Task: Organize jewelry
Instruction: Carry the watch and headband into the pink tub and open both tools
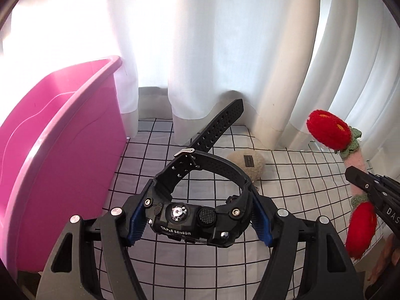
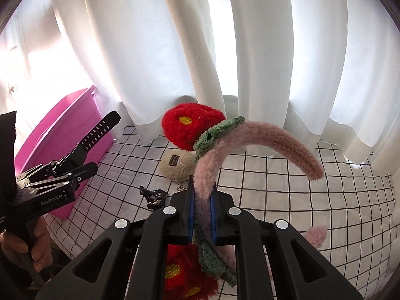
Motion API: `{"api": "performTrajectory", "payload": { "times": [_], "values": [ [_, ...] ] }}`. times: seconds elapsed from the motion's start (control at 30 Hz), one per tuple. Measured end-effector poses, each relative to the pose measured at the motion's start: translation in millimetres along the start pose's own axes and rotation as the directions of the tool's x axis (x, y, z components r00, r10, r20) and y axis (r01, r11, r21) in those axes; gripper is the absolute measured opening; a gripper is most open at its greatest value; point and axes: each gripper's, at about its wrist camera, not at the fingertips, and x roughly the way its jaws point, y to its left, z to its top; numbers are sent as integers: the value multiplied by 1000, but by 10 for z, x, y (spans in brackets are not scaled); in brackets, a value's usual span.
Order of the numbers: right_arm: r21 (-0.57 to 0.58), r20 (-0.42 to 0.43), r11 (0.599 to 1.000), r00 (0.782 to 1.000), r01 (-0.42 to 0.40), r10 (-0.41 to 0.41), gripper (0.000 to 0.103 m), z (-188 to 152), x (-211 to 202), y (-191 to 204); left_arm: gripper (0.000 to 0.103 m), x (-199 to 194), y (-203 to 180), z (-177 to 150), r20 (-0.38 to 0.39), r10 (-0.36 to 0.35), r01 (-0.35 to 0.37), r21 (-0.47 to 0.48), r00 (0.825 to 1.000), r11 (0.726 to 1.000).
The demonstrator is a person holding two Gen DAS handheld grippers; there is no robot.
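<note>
My left gripper [image 1: 200,222] is shut on a black sports watch [image 1: 197,221], clamped at its case, with the strap [image 1: 220,122] sticking up and away; it is held above the checked cloth. The watch strap also shows in the right wrist view [image 2: 98,130]. My right gripper [image 2: 202,215] is shut on a pink fuzzy headband [image 2: 250,137] with red knitted strawberries [image 2: 192,125] and green leaves. The headband also shows at the right of the left wrist view [image 1: 327,130]. A pink plastic bin [image 1: 57,150] stands to the left, open and seemingly empty.
A beige fluffy pouch with a dark label [image 2: 176,163] lies on the checked cloth [image 1: 287,175] near the white curtain [image 1: 200,50]. A small dark clip-like item [image 2: 155,196] lies on the cloth in front of my right gripper.
</note>
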Motion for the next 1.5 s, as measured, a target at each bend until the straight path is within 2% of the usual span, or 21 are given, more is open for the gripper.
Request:
{"api": "performTrajectory", "payload": {
  "times": [0.2, 0.33, 0.5, 0.6, 0.77, 0.87, 1.0, 1.13, 1.27, 1.4, 1.5],
  "values": [
    [-86, 79, 995, 996, -43, 50, 10, 277, -297, 449, 68, -458, 225, 192, 113, 7, -6, -7, 994, 1000],
    [-156, 125, 984, 986, -89, 109, 10, 499, -377, 826, 68, -792, 525, 314, 175, 52, -43, -54, 983, 998],
    [-257, 162, 951, 963, -169, 215, 10, 791, -391, 1377, 68, -1156, 1010, 405, 230, 158, -131, -128, 960, 983],
    [-323, 165, 922, 946, -215, 278, 10, 938, -344, 1760, 68, -1293, 1323, 395, 234, 242, -205, -171, 942, 964],
    [-409, 121, 864, 921, -293, 370, 10, 1092, -107, 2345, 68, -1394, 1860, 301, 189, 356, -306, -247, 915, 919],
    [-457, 79, 825, 909, -331, 409, 10, 1132, 24, 2707, 68, -1403, 2161, 208, 142, 399, -350, -278, 906, 894],
    [-523, 22, 775, 903, -355, 429, 10, 1143, 260, 3143, 68, -1314, 2430, 122, 78, 435, -394, -308, 897, 866],
    [-578, -32, 735, 909, -356, 415, 10, 1122, 463, 3545, 68, -1182, 2646, 58, 30, 447, -413, -328, 894, 849],
    [-595, -88, 722, 922, -353, 378, 10, 1094, 729, 3791, 68, -1043, 2785, 39, -23, 445, -425, -342, 895, 838],
    [-584, -136, 734, 933, -347, 333, 10, 1094, 970, 3879, 68, -903, 2868, 34, -75, 419, -417, -353, 905, 837],
    [-581, -165, 744, 943, -330, 289, 10, 1093, 1127, 3924, 69, -826, 2896, 29, -109, 413, -424, -349, 904, 836]
  ]
}}
